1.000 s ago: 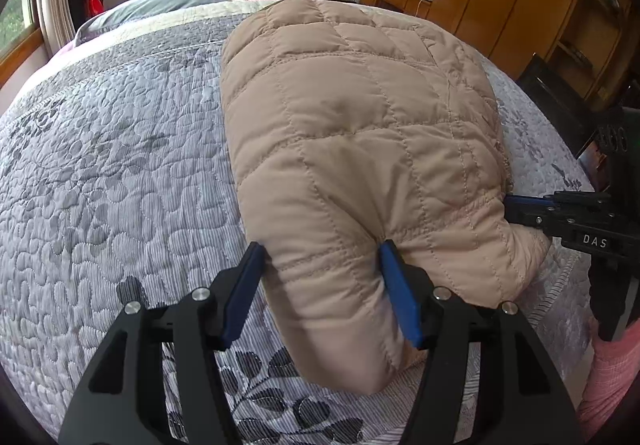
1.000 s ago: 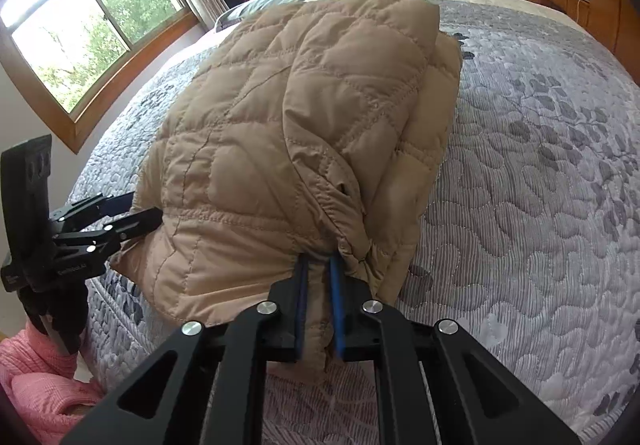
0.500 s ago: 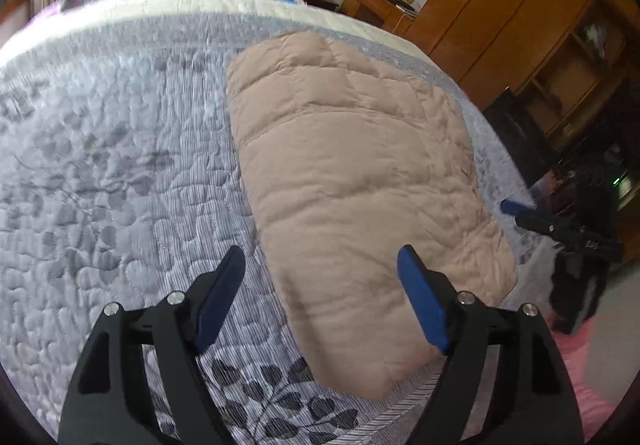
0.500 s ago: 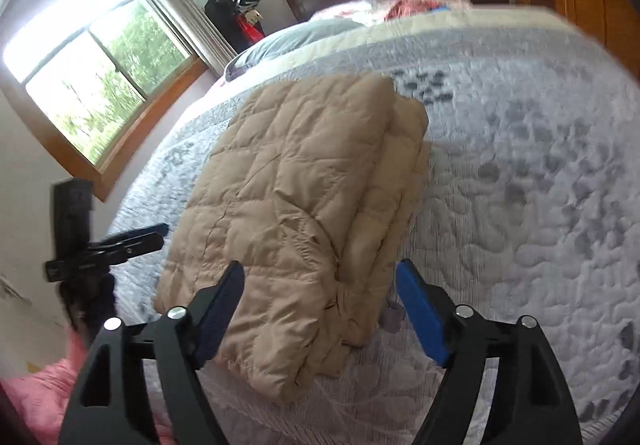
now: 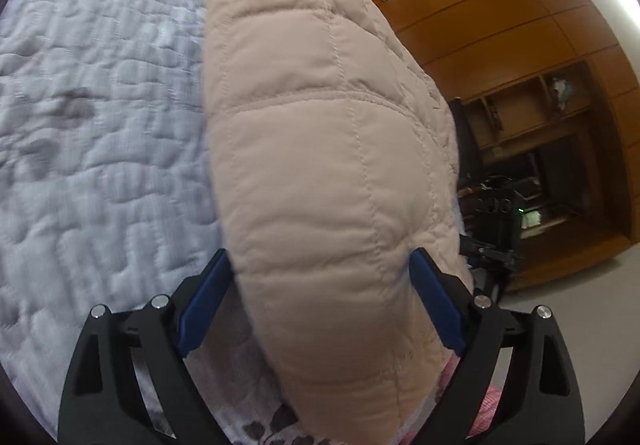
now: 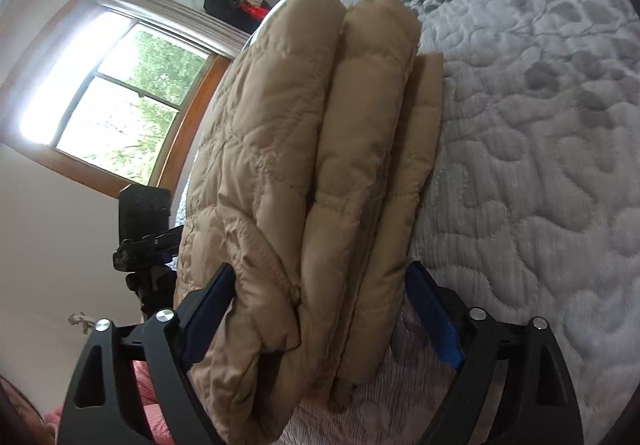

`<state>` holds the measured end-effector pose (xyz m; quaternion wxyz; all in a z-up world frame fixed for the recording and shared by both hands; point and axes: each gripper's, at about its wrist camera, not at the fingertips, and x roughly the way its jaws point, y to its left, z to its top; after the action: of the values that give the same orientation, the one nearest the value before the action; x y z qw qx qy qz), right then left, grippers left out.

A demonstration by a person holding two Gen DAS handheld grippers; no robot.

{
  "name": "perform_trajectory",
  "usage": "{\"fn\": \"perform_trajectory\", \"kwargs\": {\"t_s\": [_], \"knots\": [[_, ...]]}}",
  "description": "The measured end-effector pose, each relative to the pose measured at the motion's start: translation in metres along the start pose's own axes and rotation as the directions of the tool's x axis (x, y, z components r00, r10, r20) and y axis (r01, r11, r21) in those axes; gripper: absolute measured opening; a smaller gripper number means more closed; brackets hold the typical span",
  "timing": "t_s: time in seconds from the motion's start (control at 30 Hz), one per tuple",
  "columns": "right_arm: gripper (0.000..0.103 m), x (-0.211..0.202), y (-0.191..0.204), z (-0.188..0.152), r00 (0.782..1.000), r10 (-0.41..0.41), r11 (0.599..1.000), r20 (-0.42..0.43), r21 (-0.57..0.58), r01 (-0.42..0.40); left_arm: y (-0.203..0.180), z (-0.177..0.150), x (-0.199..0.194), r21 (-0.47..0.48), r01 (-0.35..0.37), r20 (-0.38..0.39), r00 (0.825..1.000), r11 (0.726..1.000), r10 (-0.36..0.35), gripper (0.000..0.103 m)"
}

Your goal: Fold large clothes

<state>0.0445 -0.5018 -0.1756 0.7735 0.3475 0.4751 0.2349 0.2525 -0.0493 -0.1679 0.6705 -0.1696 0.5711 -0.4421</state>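
A tan quilted jacket (image 5: 328, 149) lies folded in several layers on the grey quilted bed (image 5: 100, 105). My left gripper (image 5: 320, 301) is open wide, its blue pads straddling the near end of the folded stack. In the right wrist view the jacket (image 6: 312, 173) shows three stacked layers edge-on. My right gripper (image 6: 320, 309) is also open wide, its pads on either side of the stack's other near end. Both cameras are rolled sideways. The left gripper shows at the far side in the right wrist view (image 6: 148, 245).
A wooden wardrobe and shelves (image 5: 540, 65) stand beyond the bed's edge. A window (image 6: 120, 97) and a coat rack (image 6: 232, 1) are by the wall. Pink clothing (image 6: 148, 377) of the person is at the bed's near edge.
Both grippers let go of the jacket and opened, pulled back, then rolled sideways and closed in so that their open pads straddle the folded stack's ends.
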Motion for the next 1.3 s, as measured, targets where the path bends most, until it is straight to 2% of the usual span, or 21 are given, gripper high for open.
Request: {"fn": "perform_trajectory", "kwargs": {"t_s": [0.13, 0.2, 0.3, 0.37, 0.47, 0.63, 0.87, 1.07, 1.2, 1.3], "knots": [[0.089, 0.01, 0.002, 0.006, 1.0, 0.014, 0.999, -0.009, -0.039, -0.014, -0.008, 0.004, 0.018, 0.028, 0.004, -0.002, 1.0, 1.0, -0.004, 0.094], [0.08, 0.015, 0.006, 0.005, 1.0, 0.026, 0.998, -0.007, -0.06, -0.026, -0.014, 0.001, 0.021, 0.042, 0.002, 0.008, 1.0, 0.999, -0.002, 0.093], [0.065, 0.018, 0.013, 0.005, 0.999, 0.034, 0.996, -0.006, -0.081, -0.034, -0.028, -0.005, 0.021, 0.071, -0.006, 0.048, 0.999, 0.997, 0.003, 0.077], [0.052, 0.015, 0.021, 0.003, 0.999, 0.05, 0.993, 0.016, -0.108, -0.047, -0.033, -0.004, 0.017, 0.075, 0.005, 0.068, 0.998, 0.997, -0.01, 0.066], [0.045, 0.006, 0.042, -0.002, 0.998, 0.043, 0.986, 0.05, -0.162, -0.035, -0.044, -0.007, 0.009, 0.104, 0.01, 0.104, 0.994, 0.994, -0.021, 0.061], [0.043, -0.005, 0.083, 0.012, 0.994, 0.025, 0.964, 0.105, -0.265, 0.004, -0.065, 0.001, -0.017, 0.166, 0.015, 0.18, 0.983, 0.986, -0.046, 0.059], [0.043, 0.009, 0.139, 0.07, 0.99, 0.007, 0.926, 0.144, -0.375, 0.048, -0.069, 0.041, -0.055, 0.17, -0.027, 0.31, 0.95, 0.985, -0.027, 0.059], [0.043, 0.056, 0.158, 0.127, 0.993, -0.005, 0.915, 0.121, -0.399, 0.053, -0.033, 0.084, -0.081, 0.121, -0.075, 0.377, 0.926, 0.99, 0.024, 0.059], [0.043, 0.094, 0.148, 0.157, 0.997, -0.017, 0.926, 0.077, -0.374, 0.045, 0.008, 0.098, -0.09, 0.061, -0.093, 0.376, 0.925, 0.994, 0.063, 0.059], [0.043, 0.116, 0.143, 0.166, 0.998, -0.034, 0.934, 0.044, -0.355, 0.047, 0.03, 0.11, -0.085, 0.02, -0.109, 0.361, 0.928, 0.994, 0.095, 0.059]]}}
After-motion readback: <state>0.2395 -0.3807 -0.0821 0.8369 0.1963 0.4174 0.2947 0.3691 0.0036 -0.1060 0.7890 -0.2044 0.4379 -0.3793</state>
